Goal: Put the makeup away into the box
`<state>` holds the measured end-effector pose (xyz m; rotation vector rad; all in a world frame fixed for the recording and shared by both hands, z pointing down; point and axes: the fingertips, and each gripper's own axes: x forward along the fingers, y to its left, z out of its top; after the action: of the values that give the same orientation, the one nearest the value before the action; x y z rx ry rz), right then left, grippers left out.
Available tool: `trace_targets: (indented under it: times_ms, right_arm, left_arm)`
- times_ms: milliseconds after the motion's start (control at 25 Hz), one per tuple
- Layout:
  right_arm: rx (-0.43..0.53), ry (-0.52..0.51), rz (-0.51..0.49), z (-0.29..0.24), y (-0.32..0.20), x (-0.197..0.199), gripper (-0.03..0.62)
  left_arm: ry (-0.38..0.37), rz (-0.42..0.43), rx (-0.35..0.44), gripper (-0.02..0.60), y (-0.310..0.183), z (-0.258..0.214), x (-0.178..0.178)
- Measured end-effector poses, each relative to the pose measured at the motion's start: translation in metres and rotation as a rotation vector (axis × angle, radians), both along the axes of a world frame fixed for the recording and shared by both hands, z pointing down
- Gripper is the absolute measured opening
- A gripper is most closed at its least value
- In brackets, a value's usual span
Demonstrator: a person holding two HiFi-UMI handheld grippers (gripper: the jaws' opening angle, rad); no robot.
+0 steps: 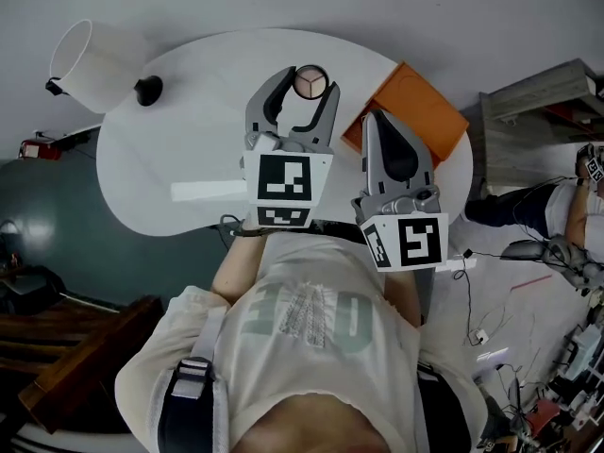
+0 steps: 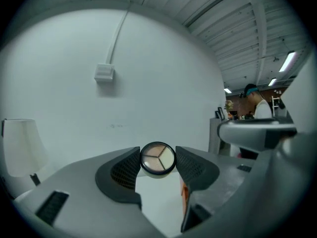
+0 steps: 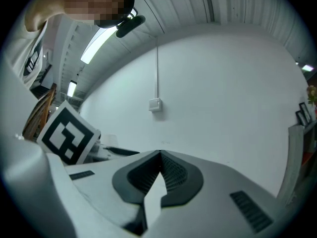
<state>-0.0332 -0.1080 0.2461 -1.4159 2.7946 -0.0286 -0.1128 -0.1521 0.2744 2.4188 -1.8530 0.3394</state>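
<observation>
A round makeup compact (image 1: 310, 82) with three beige shades sits clamped between the tips of my left gripper (image 1: 309, 85), held up over the white table (image 1: 189, 149). In the left gripper view the compact (image 2: 158, 158) faces the camera, with both dark pads pressed on its rim. My right gripper (image 1: 376, 119) is just to the right, jaws together with nothing in them, its tips at the near edge of the orange box (image 1: 415, 107). The right gripper view shows the right gripper (image 3: 160, 158) with its pads meeting at the tips, aimed at a bare wall.
A white lamp shade (image 1: 87, 64) with a black base (image 1: 148, 90) stands at the table's left end. The orange box lies at the table's right edge. A white strip (image 1: 208, 191) lies on the tabletop near me. Cables and clutter cover the floor at right.
</observation>
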Motion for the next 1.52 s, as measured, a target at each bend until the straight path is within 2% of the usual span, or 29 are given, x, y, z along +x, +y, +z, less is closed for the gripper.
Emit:
trace_targets:
  times_ms: [200, 400, 560, 720, 840, 920, 1240, 1520]
  right_arm:
    - [-0.047, 0.008, 0.121, 0.018, 0.0, 0.051, 0.003]
    - [-0.101, 0.009, 0.264, 0.034, 0.007, 0.103, 0.003]
    - [-0.137, 0.0, 0.361, 0.042, 0.016, 0.141, 0.003]
    - [-0.178, -0.015, 0.451, 0.056, 0.031, 0.174, 0.003]
    - [-0.21, -0.029, 0.491, 0.069, 0.041, 0.195, 0.003]
    - [-0.223, -0.04, 0.509, 0.077, 0.049, 0.204, 0.003]
    - [-0.259, -0.069, 0.527, 0.092, 0.064, 0.219, 0.003]
    - [-0.255, -0.095, 0.502, 0.096, 0.064, 0.216, 0.003]
  left_arm:
    - [-0.052, 0.198, -0.153, 0.234, 0.0, 0.072, 0.075]
    - [-0.131, 0.385, -0.251, 0.235, 0.005, 0.125, 0.143]
    - [-0.169, 0.47, -0.317, 0.233, 0.01, 0.153, 0.183]
    - [-0.225, 0.559, -0.435, 0.235, 0.02, 0.195, 0.219]
    - [-0.306, 0.567, -0.511, 0.235, 0.02, 0.231, 0.229]
    - [-0.334, 0.557, -0.552, 0.235, 0.019, 0.247, 0.23]
    - [-0.35, 0.525, -0.626, 0.235, 0.019, 0.267, 0.228]
    - [-0.377, 0.49, -0.624, 0.235, 0.018, 0.272, 0.224]
